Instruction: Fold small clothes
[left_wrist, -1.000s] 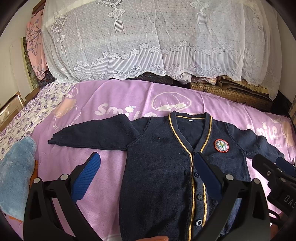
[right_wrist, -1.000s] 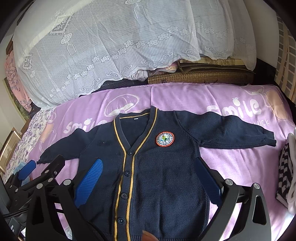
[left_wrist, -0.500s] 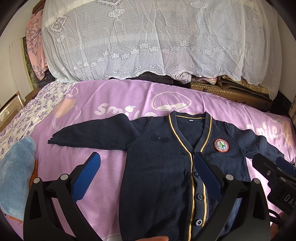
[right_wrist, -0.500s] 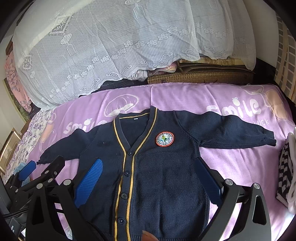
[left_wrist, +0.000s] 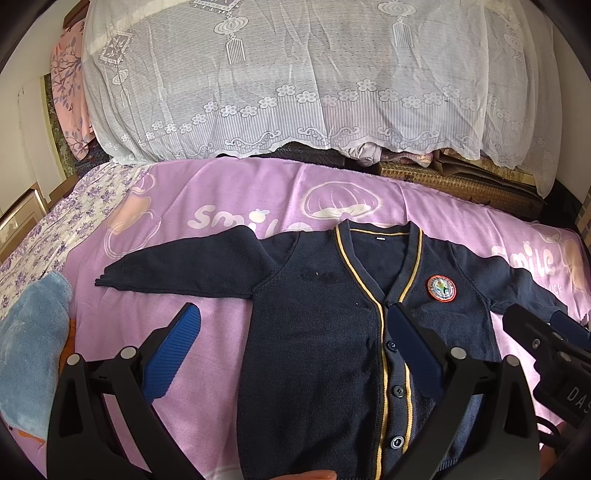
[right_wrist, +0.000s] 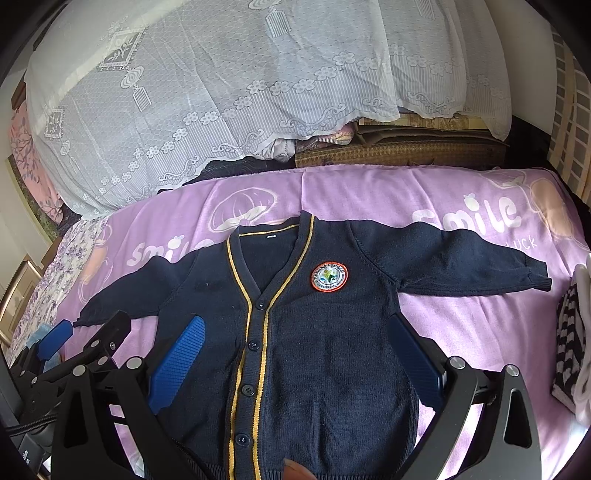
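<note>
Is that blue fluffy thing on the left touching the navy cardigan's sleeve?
Apart. In the left wrist view, bare purple bedsheet shows between the blue fluffy cloth and the cardigan sleeve cuff.

The purple bedsheet (right_wrist: 461, 332) carries the white word "Smile" printed at least 2 times: once at far left of the cardigan (right_wrist: 325, 350), once at far right, where "UCK" shows below it. The round red-rimmed badge (right_wrist: 329, 277) on the cardigan's chest bears ring lettering too small to read. In the left wrist view, "DAS" stands on the right gripper (left_wrist: 546, 332).
</note>
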